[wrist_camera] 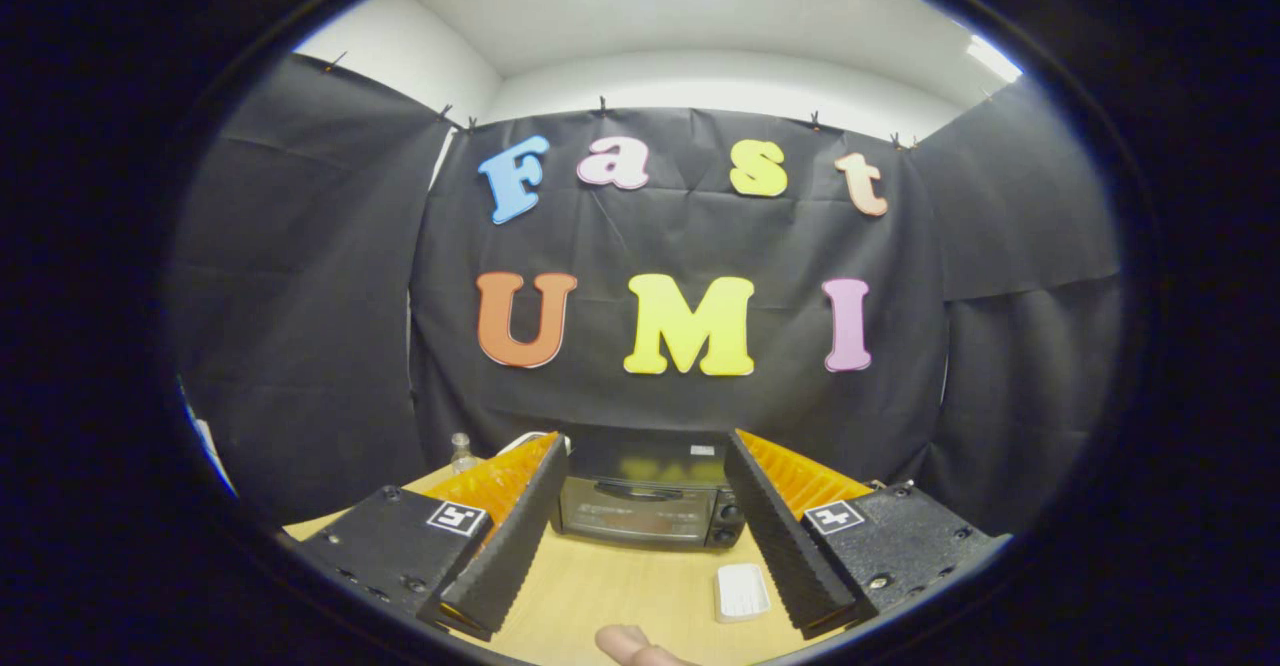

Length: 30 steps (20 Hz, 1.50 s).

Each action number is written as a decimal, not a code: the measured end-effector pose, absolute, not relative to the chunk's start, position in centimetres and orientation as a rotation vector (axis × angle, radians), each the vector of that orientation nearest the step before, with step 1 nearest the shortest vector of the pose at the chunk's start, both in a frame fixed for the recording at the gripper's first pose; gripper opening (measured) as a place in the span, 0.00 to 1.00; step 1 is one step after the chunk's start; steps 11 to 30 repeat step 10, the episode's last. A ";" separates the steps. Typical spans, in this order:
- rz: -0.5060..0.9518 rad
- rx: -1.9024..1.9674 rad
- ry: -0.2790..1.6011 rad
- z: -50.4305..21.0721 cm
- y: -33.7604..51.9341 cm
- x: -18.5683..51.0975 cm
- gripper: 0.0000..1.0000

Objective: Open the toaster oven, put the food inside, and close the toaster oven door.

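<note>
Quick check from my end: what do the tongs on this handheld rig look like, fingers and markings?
The tongs have two wedge-shaped fingers with black ribbed inner pads and orange ridged outer faces. Each finger sits on a black block fixed with screws, and each block carries a small square black-and-white marker. No cables show. A bare fingertip shows between the finger bases, no sleeve in sight.

Gripper (645,506) fingers spread wide, nothing between; bare table (620,586) ahead to closed toaster oven (648,496) at 12 o'clock. White food (742,591) at 1 o'clock, fingertip (630,644) nearest.
</note>
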State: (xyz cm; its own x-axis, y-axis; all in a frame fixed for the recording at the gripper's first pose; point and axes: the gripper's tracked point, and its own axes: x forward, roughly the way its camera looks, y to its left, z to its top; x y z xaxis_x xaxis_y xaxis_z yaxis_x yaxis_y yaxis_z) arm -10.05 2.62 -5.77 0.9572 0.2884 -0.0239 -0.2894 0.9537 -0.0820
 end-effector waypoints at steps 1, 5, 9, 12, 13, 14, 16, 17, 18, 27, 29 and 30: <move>0.283 -0.072 0.013 -5.2 1.8 -10.7 1.00; 0.233 -0.059 -0.012 -4.3 -1.1 -13.4 1.00; 0.211 -0.070 -0.028 -5.3 -1.9 -16.3 1.00; 0.212 -0.071 -0.033 -5.5 -1.2 -16.5 1.00; 0.212 -0.071 -0.033 -5.5 -1.2 -16.5 1.00; 0.212 -0.071 -0.033 -5.5 -1.2 -16.5 1.00; 0.212 -0.071 -0.033 -5.5 -1.2 -16.5 1.00; 0.212 -0.071 -0.033 -5.5 -1.2 -16.5 1.00; 0.212 -0.071 -0.033 -5.5 -1.2 -16.5 1.00; 0.212 -0.071 -0.033 -5.5 -1.2 -16.5 1.00; 0.212 -0.071 -0.033 -5.5 -1.2 -16.5 1.00; 0.212 -0.071 -0.033 -5.5 -1.2 -16.5 1.00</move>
